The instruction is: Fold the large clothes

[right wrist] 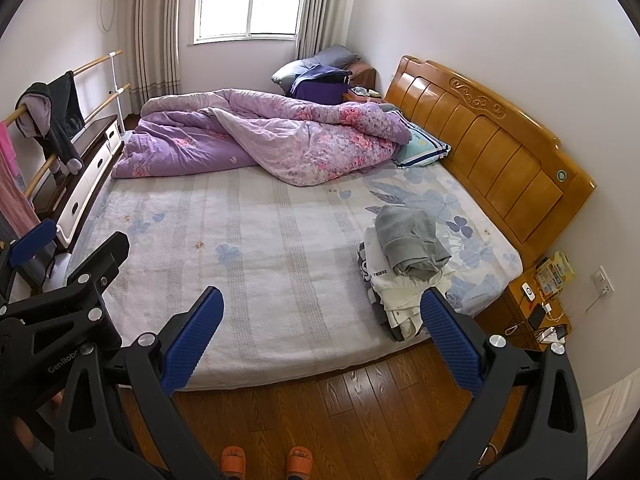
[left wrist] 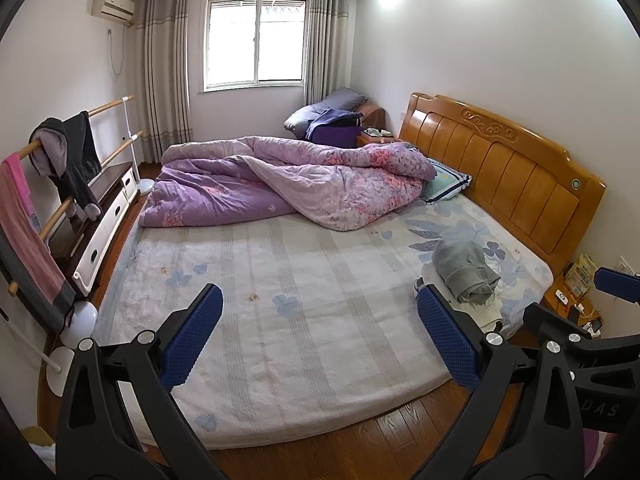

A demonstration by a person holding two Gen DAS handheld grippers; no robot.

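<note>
Bedding takes up the far half of the wide bed [left wrist: 280, 280]: a crumpled purple floral quilt [left wrist: 288, 178] lies bunched across it, with a blue-edged pillow [left wrist: 446, 180] tucked between the quilt and the carved orange wooden headboard [left wrist: 500, 168]. The near half of the pale sheet, printed with blue flowers, lies flat.

The clothes sit on the bed's near right corner, close to the headboard: a folded grey garment [right wrist: 410, 246] rests on top of a stack of white and dark folded clothes [right wrist: 394, 300], which reaches to the mattress edge.

The left tool [left wrist: 320, 336] hangs above the foot of the bed with its blue-padded fingers spread wide and nothing between them. The right tool [right wrist: 322, 340] is held just beside it, over the wooden plank floor [right wrist: 360, 408], fingers equally wide apart and holding nothing; its right finger overlaps the stack in the right wrist view, but I cannot tell that it touches it. Orange slippers [right wrist: 266, 460] show at the bottom edge.

Along the left side stands a wooden rail rack [left wrist: 80, 152] draped with a dark hooded jacket [left wrist: 72, 160] and a pink towel [left wrist: 24, 220], beside a dark-topped white drawer cabinet [left wrist: 100, 220]. A cluttered small bedside stand [right wrist: 540, 312] sits right of the bed, and more bedding is piled in the far corner [left wrist: 328, 120] under the window [left wrist: 254, 40].
</note>
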